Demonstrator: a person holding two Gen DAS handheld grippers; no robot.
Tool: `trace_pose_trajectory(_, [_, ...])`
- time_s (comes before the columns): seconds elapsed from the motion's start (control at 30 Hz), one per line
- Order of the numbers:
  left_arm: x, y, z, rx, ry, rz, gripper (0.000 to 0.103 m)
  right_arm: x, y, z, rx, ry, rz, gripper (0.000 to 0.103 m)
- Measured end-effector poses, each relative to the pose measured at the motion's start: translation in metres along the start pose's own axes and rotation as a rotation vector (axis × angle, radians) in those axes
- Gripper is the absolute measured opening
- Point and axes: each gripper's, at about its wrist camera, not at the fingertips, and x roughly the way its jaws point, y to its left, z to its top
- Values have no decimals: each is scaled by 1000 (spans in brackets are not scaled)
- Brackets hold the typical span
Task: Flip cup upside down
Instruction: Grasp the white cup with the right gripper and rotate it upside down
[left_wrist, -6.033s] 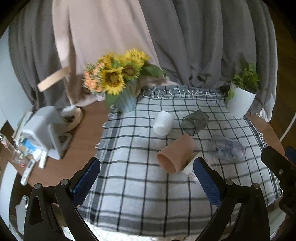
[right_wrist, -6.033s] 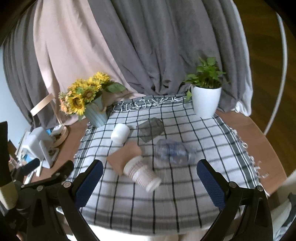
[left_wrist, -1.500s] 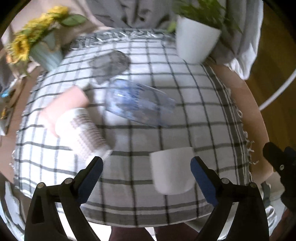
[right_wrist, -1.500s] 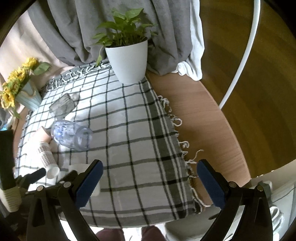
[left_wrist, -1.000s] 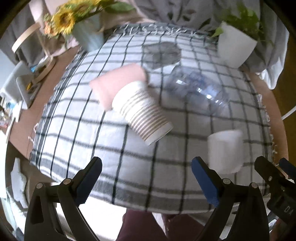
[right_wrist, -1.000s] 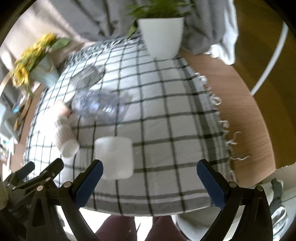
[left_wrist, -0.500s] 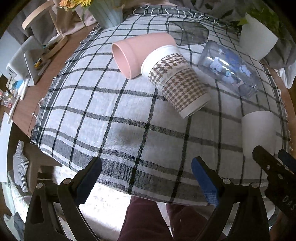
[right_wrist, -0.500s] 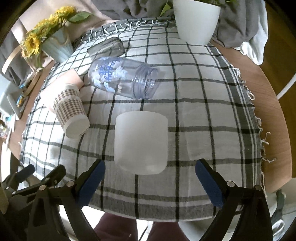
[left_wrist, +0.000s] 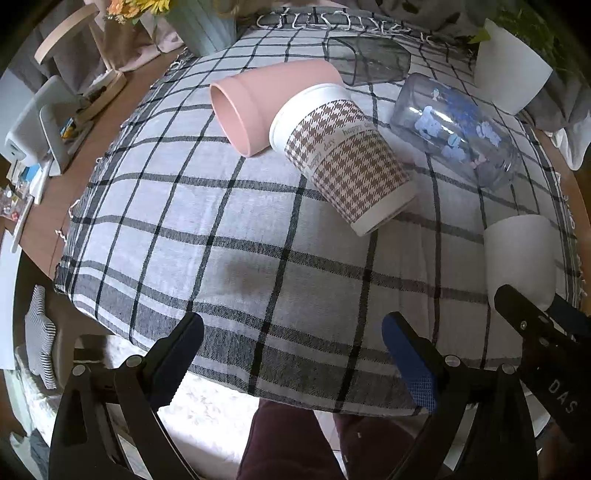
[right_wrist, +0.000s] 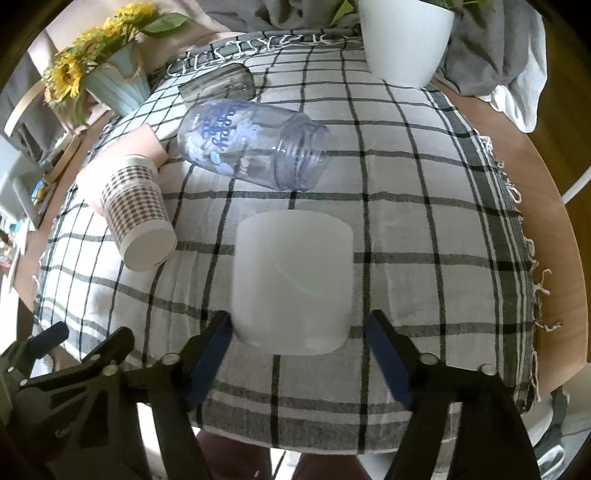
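Observation:
A plain white cup (right_wrist: 291, 280) stands near the front edge of the checked cloth (right_wrist: 424, 206), with no opening showing. My right gripper (right_wrist: 297, 354) is open, its blue pads either side of the cup's near end, apart from it. The cup shows at the right in the left wrist view (left_wrist: 519, 258). My left gripper (left_wrist: 291, 350) is open and empty over the cloth's front edge (left_wrist: 258, 280). A houndstooth paper cup (left_wrist: 343, 162), a pink cup (left_wrist: 266, 103), a clear printed jar (left_wrist: 454, 129) and a grey glass (left_wrist: 365, 59) lie on their sides.
A white plant pot (right_wrist: 406, 40) stands at the back right and a sunflower vase (right_wrist: 118, 74) at the back left. Clutter (left_wrist: 44, 122) sits on the wooden table left of the cloth. The person's legs (left_wrist: 295, 443) are below the front edge.
Both grippers have dropped lower and closer to the table. The right gripper has come up to the white cup, and its jaws now stand narrower, either side of the cup.

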Motion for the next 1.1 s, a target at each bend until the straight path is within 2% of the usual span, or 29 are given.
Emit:
trace_pose_trajectory(0.03, [0,0,1,0,-3,2,99,0,0,0,-1,2,5,66])
trace_pose_trajectory(0.3, [-4,-5,3,10,-17,0,99,-2,-4,0,11,-2,18,66])
trace_pose_trajectory(0.53, [-5,-6,7,0,-23,-31,99,-15,-8,1,4,14,21,66])
trace_pose_trajectory(0.8, [-7,-3,15,-14,-37,-60,99,-22,-8,11,-3,52,26,65])
trace_pose_trajectory(1.1, [-9,4,18,-39,-50,-56,99,-17,0,30,-31,26,4,65])
